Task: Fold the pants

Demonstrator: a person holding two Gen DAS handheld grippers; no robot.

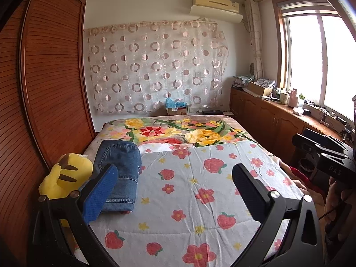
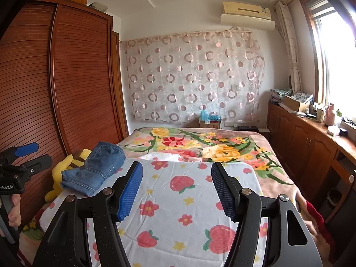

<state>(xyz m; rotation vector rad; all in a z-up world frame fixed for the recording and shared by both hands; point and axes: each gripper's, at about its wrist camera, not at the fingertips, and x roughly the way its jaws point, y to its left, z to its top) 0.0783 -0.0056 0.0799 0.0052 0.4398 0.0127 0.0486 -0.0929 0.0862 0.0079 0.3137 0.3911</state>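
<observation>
The blue denim pants (image 1: 121, 169) lie as a compact folded bundle at the left edge of the bed, on the white quilt printed with strawberries and flowers (image 1: 200, 187), leaning against the yellow plush toy with brown stripes (image 1: 64, 175). The left claw (image 1: 175, 189) hovers above the quilt with its jaws wide apart and nothing between them; its blue pad (image 1: 100, 195) overlaps the pants in the left wrist view, though contact cannot be told. The right claw (image 2: 176, 189) also stands apart and empty over the middle of the quilt, well clear of the denim. Judging by the tidy stack, the folding looks essentially done and both tools seem to be clear of it. Any further move would only call for squaring the bundle or shifting it away from the toy, approaching from the right side
</observation>
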